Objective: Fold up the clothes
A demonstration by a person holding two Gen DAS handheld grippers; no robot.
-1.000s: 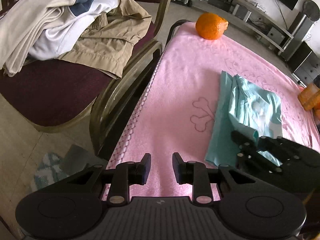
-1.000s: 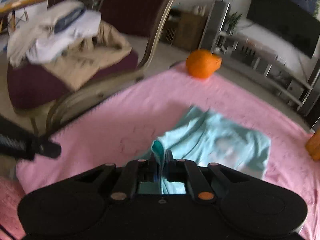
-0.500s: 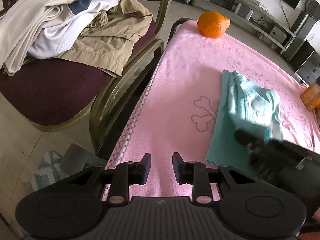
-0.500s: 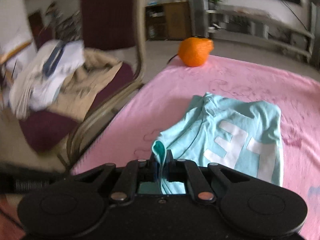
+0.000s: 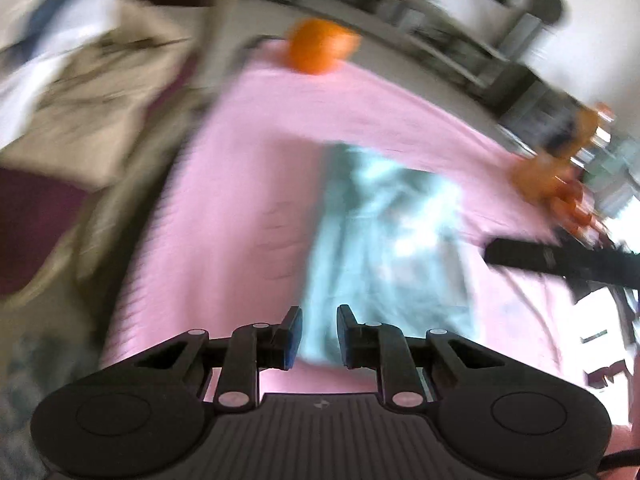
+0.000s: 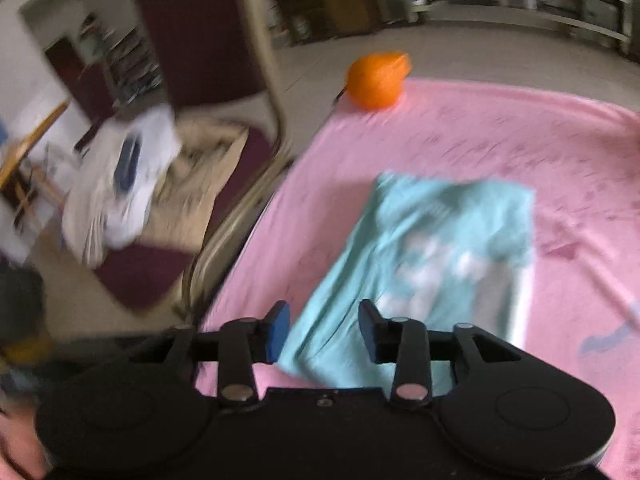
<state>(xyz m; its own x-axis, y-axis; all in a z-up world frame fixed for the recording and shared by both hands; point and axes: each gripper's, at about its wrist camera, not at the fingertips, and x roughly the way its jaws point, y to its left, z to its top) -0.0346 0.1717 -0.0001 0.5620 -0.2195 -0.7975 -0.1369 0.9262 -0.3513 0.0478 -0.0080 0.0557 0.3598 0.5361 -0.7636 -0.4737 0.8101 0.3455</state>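
A teal T-shirt with a white print lies folded on the pink towel that covers the table. My left gripper hovers over the shirt's near left corner, open by a narrow gap with nothing between the fingers. In the right wrist view the same T-shirt lies on the pink towel. My right gripper stands wide open over the shirt's near edge, and the cloth is free of both pads. The right gripper's black finger shows at the right edge of the left wrist view. Both views are motion-blurred.
An orange sits at the towel's far corner, and the same orange shows in the right wrist view. To the left, a chair holds a pile of clothes. Orange items stand at the towel's right edge.
My right gripper has opened and let go of the teal shirt's edge, which now lies on the towel. My left gripper has swung right, over the shirt's corner.
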